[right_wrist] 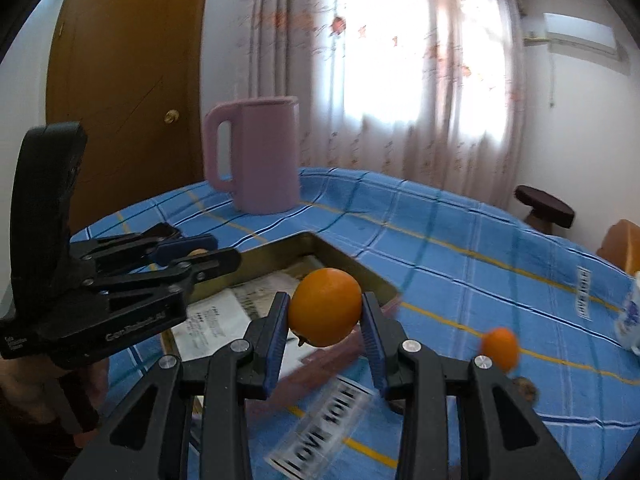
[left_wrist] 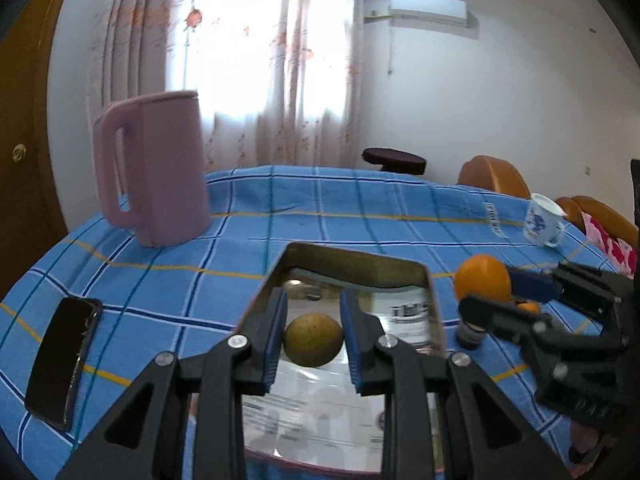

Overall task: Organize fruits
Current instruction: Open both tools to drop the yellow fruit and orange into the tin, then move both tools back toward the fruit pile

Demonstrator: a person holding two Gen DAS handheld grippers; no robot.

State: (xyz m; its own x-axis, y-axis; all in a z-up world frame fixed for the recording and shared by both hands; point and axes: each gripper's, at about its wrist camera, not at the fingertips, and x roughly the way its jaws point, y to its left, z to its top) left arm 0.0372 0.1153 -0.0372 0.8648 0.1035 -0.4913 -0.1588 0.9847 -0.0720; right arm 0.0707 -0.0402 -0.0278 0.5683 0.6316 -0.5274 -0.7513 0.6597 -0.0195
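Note:
My left gripper (left_wrist: pixel 314 338) is shut on a greenish-yellow fruit (left_wrist: pixel 314 340) and holds it over the metal tray (left_wrist: pixel 352 256). My right gripper (right_wrist: pixel 325 312) is shut on an orange (right_wrist: pixel 325 307), held above the tray's near right corner (right_wrist: pixel 384 284). In the left wrist view the orange (left_wrist: pixel 483 278) and right gripper (left_wrist: pixel 486 294) sit just right of the tray. A small orange fruit (right_wrist: pixel 500 348) lies on the blue checked cloth (right_wrist: pixel 460 264) to the right. The left gripper (right_wrist: pixel 208 252) shows at left over the tray.
A pink jug (left_wrist: pixel 154 168) stands at the back left. A black phone (left_wrist: pixel 60 360) lies at the left edge. A white mug (left_wrist: pixel 542 220) stands at the far right. A small dark object (left_wrist: pixel 471 334) sits right of the tray. Printed paper lines the tray.

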